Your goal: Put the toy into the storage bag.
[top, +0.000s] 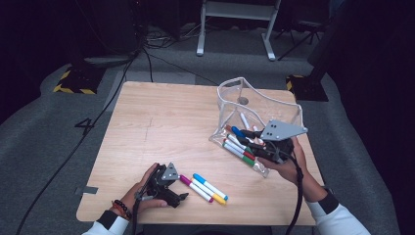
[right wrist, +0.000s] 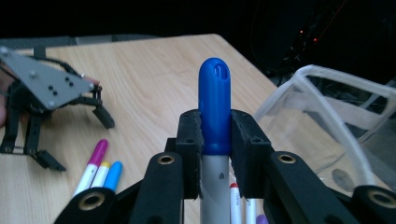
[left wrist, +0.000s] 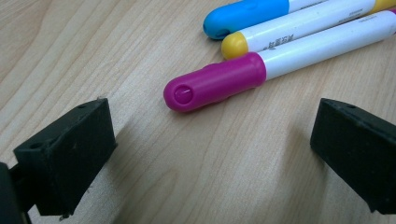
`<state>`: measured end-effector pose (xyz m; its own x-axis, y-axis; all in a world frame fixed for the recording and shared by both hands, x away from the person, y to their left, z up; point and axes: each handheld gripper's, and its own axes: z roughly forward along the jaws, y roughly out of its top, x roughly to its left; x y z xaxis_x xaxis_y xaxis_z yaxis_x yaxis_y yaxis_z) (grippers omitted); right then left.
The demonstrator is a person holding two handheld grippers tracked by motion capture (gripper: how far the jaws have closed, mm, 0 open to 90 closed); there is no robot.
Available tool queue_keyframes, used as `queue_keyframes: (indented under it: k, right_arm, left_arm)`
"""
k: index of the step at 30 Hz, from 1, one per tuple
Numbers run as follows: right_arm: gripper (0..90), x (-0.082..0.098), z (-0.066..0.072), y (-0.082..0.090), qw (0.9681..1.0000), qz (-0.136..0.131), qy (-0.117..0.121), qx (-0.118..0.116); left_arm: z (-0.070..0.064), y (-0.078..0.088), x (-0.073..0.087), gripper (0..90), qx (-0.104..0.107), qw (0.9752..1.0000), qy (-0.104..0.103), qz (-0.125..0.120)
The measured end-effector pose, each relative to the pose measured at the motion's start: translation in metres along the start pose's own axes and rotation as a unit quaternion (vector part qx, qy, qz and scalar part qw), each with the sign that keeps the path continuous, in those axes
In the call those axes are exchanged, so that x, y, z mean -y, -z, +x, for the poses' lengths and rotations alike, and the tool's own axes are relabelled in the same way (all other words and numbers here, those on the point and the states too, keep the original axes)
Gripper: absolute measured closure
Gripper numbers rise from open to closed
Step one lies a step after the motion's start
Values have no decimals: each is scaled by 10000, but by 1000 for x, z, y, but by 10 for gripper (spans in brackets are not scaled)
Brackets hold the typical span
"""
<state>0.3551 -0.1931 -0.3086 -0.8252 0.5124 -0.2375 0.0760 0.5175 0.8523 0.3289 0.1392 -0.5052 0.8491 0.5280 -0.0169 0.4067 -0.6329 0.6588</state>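
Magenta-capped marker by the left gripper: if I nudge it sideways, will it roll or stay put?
The magenta-capped marker looks round and smooth on bare wood, so it probably rolls. The yellow-capped marker lies against it and may stop it that way. It is likely stiff and light.

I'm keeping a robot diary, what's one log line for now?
right gripper: shut on dark blue marker | left gripper: open by pink marker

Magenta-capped marker (left wrist: 212,87) between wide jaws, two markers beyond

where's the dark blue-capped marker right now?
Clamped in the right gripper, the dark blue-capped marker sticks up between its pads; in the high view it sits at the table's right side, over the clear plastic pouch.
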Motion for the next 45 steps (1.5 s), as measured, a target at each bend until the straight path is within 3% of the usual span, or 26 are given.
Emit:
queue_keyframes:
  k: [5, 7, 13, 20, 23, 25, 28, 33, 39, 42, 45]
  right_arm:
    - [747, -13, -13, 13, 9996, -103, 31, 246]
    - [748, -16, -19, 17, 9989, -120, 83, 453]
    - [748, -20, -46, 22, 9969, -136, -97, 772]
    - [748, -11, -80, 14, 9945, 219, -427, 931]
    - [747, -5, -94, 5, 9933, 476, -544, 900]
    - [748, 0, -106, -2, 9930, 550, -752, 732]
    - [747, 7, -119, -14, 9896, 941, -897, 619]
    - [747, 16, -129, -34, 9801, 1600, -1047, 542]
    - [747, 17, -126, -50, 9684, 2195, -1075, 501]
    - [747, 18, -124, -57, 9621, 2485, -1065, 357]
    - [746, 18, -119, -61, 9585, 2671, -981, 170]
  left_arm:
    - [0, 0, 0, 1, 2, 10000, -2, 1]
    - [0, 0, 0, 1, 1, 10000, 0, -1]
    - [0, 0, 0, 2, 3, 10000, -3, -4]
    - [0, 0, 0, 1, 1, 10000, -1, 1]
    - [0, 0, 0, 2, 1, 10000, 0, 2]
    - [0, 0, 0, 1, 5, 10000, -5, 2]
    - [0, 0, 0, 1, 5, 10000, -4, 1]
    - [0, 0, 0, 1, 7, 10000, -5, 0]
    - [0, 0, 0, 1, 9, 10000, -5, -4]
    - [0, 0, 0, 1, 6, 10000, -6, -1]
    - [0, 0, 0, 2, 6, 10000, -5, 0]
